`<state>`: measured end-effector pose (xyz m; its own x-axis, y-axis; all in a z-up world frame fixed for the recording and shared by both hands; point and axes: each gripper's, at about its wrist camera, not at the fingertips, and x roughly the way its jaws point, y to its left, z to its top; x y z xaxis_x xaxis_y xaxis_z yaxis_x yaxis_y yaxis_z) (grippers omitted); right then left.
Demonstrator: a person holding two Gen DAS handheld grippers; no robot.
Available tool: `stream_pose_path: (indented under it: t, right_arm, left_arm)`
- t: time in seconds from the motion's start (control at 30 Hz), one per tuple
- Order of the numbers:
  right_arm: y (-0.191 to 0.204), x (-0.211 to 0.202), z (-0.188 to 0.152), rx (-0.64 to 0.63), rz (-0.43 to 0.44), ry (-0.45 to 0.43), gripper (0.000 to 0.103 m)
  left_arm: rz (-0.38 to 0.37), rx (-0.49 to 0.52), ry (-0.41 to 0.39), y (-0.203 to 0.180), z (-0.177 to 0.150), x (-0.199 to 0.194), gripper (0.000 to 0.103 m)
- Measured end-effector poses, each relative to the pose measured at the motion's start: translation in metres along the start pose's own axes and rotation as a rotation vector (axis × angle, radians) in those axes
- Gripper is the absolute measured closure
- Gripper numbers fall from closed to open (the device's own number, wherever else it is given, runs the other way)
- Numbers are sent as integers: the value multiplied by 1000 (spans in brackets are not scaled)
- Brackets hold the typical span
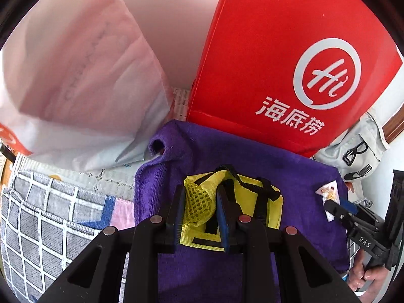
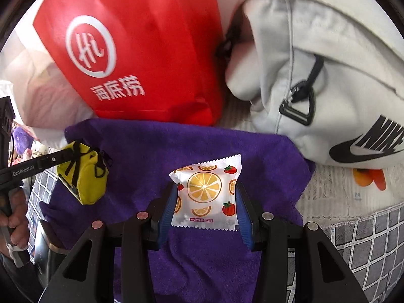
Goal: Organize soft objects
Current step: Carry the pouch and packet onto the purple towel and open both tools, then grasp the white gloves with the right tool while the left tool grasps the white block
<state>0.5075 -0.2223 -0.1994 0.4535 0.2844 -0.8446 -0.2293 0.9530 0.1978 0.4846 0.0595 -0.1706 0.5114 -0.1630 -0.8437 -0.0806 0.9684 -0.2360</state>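
Left wrist view, left to right
Checked cloth (image 1: 45,217): we see it at the lower left, grey with white grid lines.
White plastic bag (image 1: 75,75): it fills the upper left, standing behind the cloth.
Purple towel (image 1: 303,176): spread across the centre and lower right.
Left gripper (image 1: 200,210): narrowed onto the yellow pouch (image 1: 252,189), pinching its mesh side between the blue pads; the pouch sits low in the centre over the towel.
Red bag (image 1: 265,50): upper right, white logo facing us, its base touching the towel's far edge.
Grey bag (image 1: 358,146): at the right edge, partly hidden behind the red bag.

Right wrist view, left to right
Yellow pouch (image 2: 85,176): at centre left, held in the other gripper above the towel (image 2: 151,146).
Right gripper (image 2: 205,208): closed on the fruit-print packet (image 2: 205,192), one pad at each side edge; the packet is in the lower centre, over the towel.
Red bag (image 2: 141,50): upper left.
Grey bag (image 2: 328,75): upper right, black Nike mark, slumped against the red bag.
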Motion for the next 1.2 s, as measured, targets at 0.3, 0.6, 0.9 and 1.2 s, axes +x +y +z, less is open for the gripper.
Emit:
stream_pose_path:
  t: [0.3, 0.6, 0.9, 1.2]
  right_arm:
    - [-9, -3, 0, 41, 46, 4, 32]
    - [4, -47, -1, 58, 31, -93, 25]
    - [52, -119, -41, -21, 40, -141, 25]
    - [92, -151, -134, -16, 88, -93, 21]
  left_arm:
    - [-37, -26, 31, -2, 2, 6, 56]
    - [13, 37, -51, -12, 2, -32, 49]
    - [-28, 57, -90, -8, -32, -106, 49]
    - [-62, 19, -64, 18, -113, -148, 49]
